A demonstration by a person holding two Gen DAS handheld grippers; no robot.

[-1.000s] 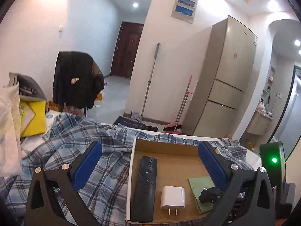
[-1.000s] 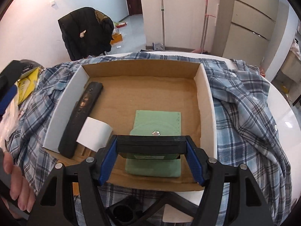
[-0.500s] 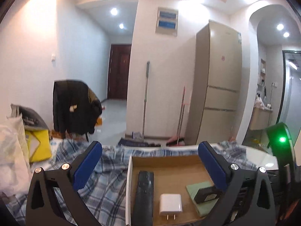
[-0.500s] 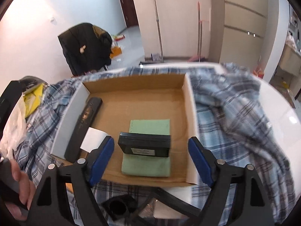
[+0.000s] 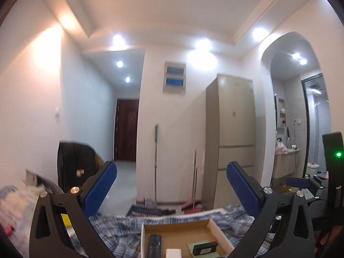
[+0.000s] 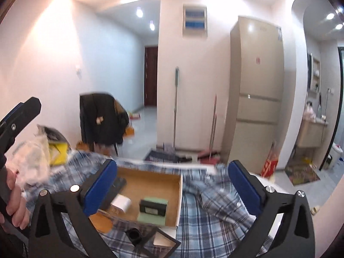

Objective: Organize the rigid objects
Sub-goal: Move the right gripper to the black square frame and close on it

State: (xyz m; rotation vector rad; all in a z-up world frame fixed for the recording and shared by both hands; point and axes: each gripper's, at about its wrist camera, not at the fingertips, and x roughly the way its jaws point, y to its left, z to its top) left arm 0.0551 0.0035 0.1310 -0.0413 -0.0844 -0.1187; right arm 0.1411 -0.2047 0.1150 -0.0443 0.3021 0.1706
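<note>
Nearest, right gripper (image 6: 172,179): both blue-padded fingers spread wide with nothing between them, raised above the table and looking down on the box.
Left gripper (image 5: 171,182): also spread wide and empty, tilted up toward the room; only the near part of the box shows under it. In the right wrist view a hand (image 6: 13,195) at the left edge holds its handle.
Cardboard box (image 6: 179,195): open tray with white outer walls, lying on the plaid cloth, low between the right gripper's fingers.
Black block (image 6: 153,207): small black rectangular object with a pale label, inside the box, resting on the green pad.
Green pad (image 6: 151,218): flat, on the box floor against the near right side.
White charger (image 6: 120,203): in the box, just left of the black block, apart from it.
Remote control (image 5: 154,245): long and black, along the box's left wall, beside the charger.
Plaid cloth (image 6: 215,210): blue-and-white checked shirt spread under and around the box.
Yellow bag (image 6: 57,152): at the table's far left, beside clear plastic wrapping.
Chair with dark jacket (image 6: 101,120): beyond the table, left.
Mop (image 6: 175,107): leaning on the white wall.
Fridge (image 6: 255,92): tall, beige, farthest right.
</note>
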